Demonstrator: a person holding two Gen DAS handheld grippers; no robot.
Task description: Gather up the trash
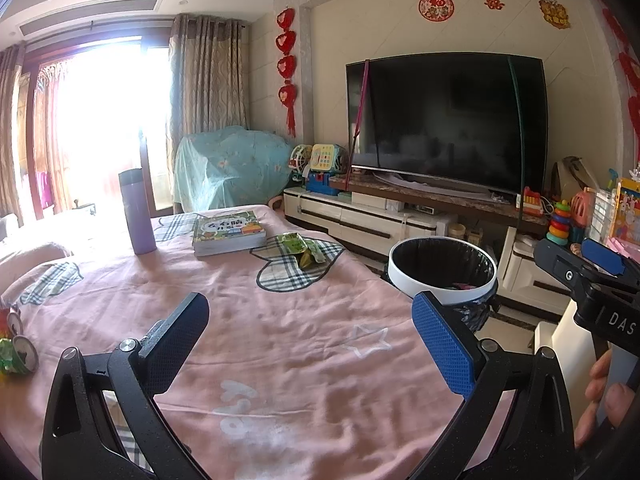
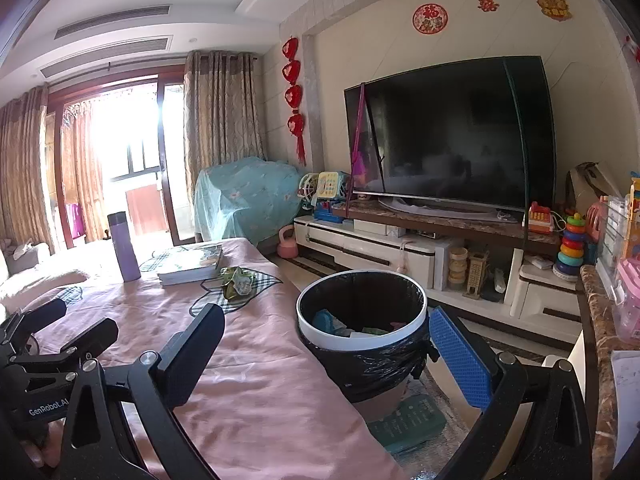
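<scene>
A crumpled green wrapper (image 1: 305,249) lies on the pink tablecloth (image 1: 248,320) beside a book; it also shows in the right wrist view (image 2: 237,281). A white-rimmed bin (image 2: 362,316) with a black liner stands beside the table's right edge and holds some trash; it shows in the left wrist view too (image 1: 442,270). My left gripper (image 1: 310,328) is open and empty above the cloth, well short of the wrapper. My right gripper (image 2: 326,350) is open and empty, close to the bin. The left gripper (image 2: 52,332) shows at the right view's left edge.
A purple flask (image 1: 137,212) and a green book (image 1: 228,232) stand on the table's far part. Small colourful objects (image 1: 16,354) sit at the table's left edge. A TV cabinet (image 2: 400,240) with toys runs along the wall. A green box (image 2: 408,420) lies on the floor under the bin.
</scene>
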